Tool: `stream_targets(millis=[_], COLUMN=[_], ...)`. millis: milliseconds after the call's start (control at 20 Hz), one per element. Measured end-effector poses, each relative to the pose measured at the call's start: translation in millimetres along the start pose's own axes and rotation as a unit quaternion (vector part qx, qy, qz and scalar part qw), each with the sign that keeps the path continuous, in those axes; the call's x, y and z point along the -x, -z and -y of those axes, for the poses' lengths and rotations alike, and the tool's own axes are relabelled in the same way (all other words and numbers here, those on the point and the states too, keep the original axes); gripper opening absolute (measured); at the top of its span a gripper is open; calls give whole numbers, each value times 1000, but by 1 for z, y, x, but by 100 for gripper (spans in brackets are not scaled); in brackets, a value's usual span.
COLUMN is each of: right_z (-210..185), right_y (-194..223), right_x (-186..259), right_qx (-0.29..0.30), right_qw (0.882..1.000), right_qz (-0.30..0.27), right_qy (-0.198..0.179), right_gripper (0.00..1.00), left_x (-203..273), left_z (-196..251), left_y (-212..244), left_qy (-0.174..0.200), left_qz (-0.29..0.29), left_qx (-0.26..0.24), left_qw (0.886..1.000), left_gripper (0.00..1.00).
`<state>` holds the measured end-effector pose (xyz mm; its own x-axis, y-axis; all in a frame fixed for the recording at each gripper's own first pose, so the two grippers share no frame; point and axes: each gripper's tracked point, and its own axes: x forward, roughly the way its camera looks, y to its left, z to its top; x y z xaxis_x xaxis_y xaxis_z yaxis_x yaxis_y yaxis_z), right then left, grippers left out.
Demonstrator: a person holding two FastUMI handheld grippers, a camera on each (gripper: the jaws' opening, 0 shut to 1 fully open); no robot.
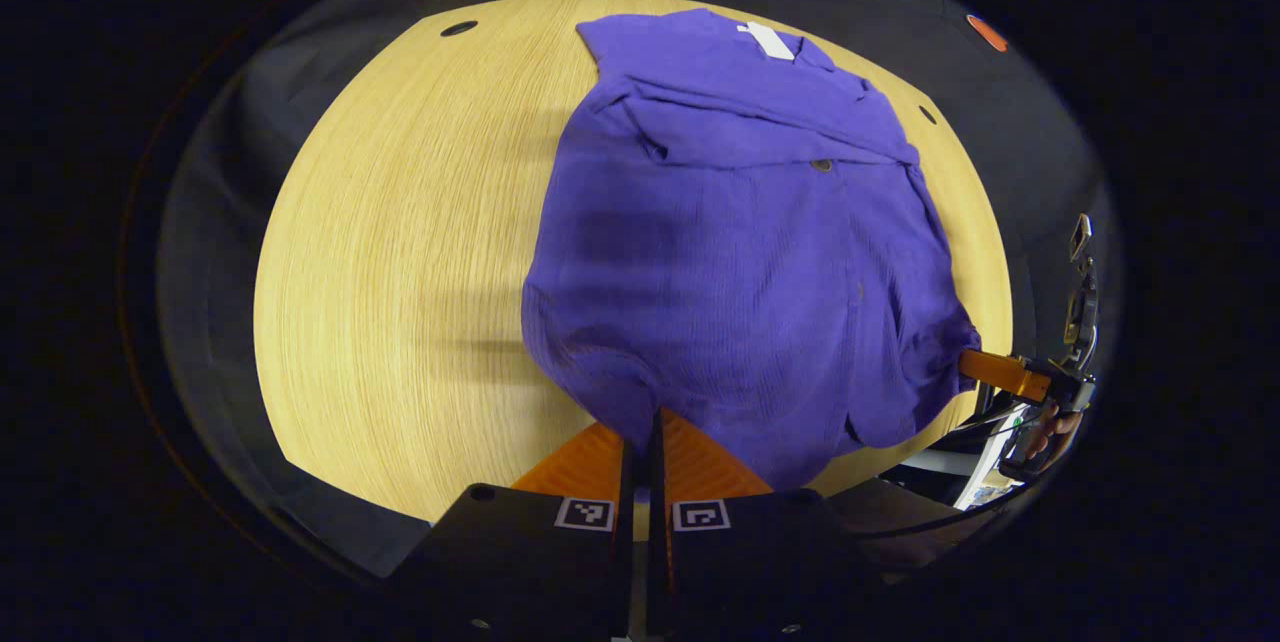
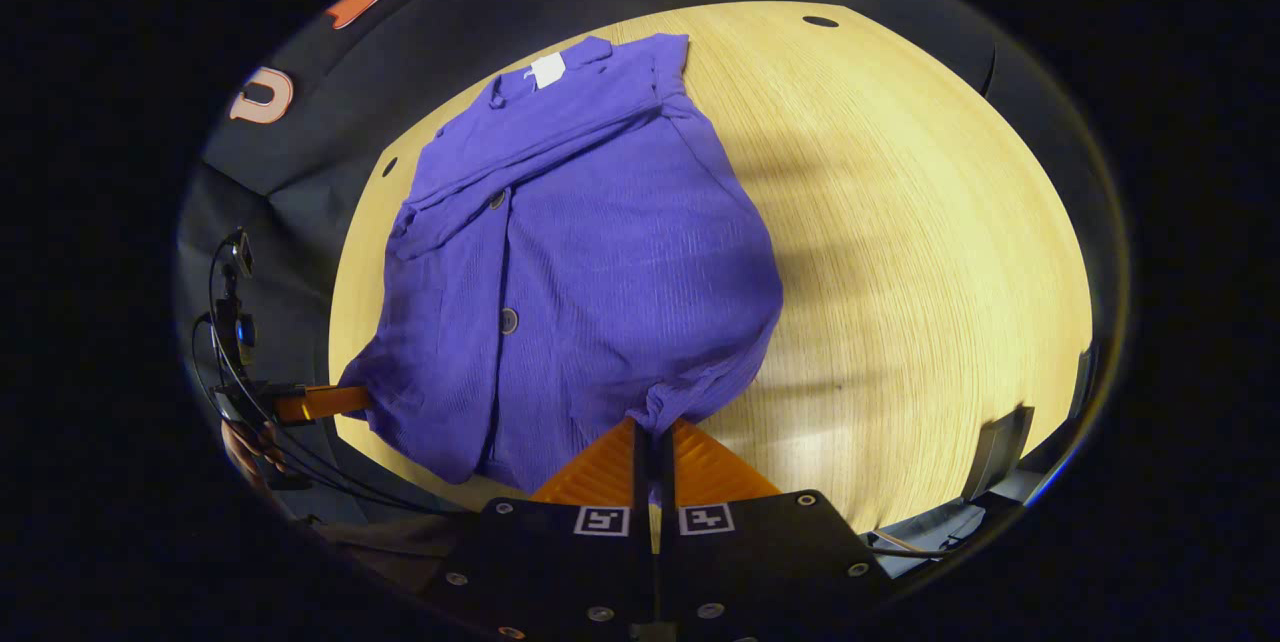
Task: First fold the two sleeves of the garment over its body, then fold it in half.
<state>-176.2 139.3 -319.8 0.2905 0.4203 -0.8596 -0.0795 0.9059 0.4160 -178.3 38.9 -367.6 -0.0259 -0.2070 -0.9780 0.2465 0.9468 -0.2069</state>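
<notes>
A purple buttoned shirt [image 1: 740, 252] lies on the round wooden table [image 1: 400, 252], its collar with a white tag at the far side and both sleeves folded across the upper body. My left gripper [image 1: 645, 422] is shut on the hem's near corner, the cloth lifted slightly. In the right gripper view the same shirt [image 2: 590, 262] spreads over the table [image 2: 900, 252], and my right gripper [image 2: 655, 434] is shut on the hem's other corner. Each view shows the other gripper at the hem's far corner, the right gripper [image 1: 975, 369] and the left gripper [image 2: 345, 400], each held by a hand.
The table has small dark holes near its far edge, one hole [image 1: 459, 28] in the left gripper view and one hole [image 2: 820, 21] in the right. Black cloth walls surround the table. Cables [image 2: 300, 467] trail from the left gripper.
</notes>
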Motion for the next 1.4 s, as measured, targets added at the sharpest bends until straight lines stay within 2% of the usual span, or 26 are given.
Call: stream_targets(millis=[300,400,750,1050,1300,1400], right_z=[-16,-26,-46,-54,-56,-55], right_y=[-26,-39,-112,-172,-211,-234], right_x=[9,15,43,56,52,47], right_qx=[0,-7,12,44,61,65], right_qw=[999,998,994,990,989,989], right_qz=[27,38,93,119,121,122], right_qy=[-22,-39,-60,-58,-52,-46], right_gripper=[4,4,3,4,3,3], left_x=[11,17,56,76,72,68], left_z=[1,5,12,20,20,17], left_y=[-19,-29,-103,-168,-228,-254], left_qy=[12,23,49,44,27,10], left_qz=[15,23,76,92,87,86], left_qx=[-14,-18,-27,-63,-94,-121], left_qw=[1000,999,996,993,991,989], left_gripper=[7,7,7,7,7,7])
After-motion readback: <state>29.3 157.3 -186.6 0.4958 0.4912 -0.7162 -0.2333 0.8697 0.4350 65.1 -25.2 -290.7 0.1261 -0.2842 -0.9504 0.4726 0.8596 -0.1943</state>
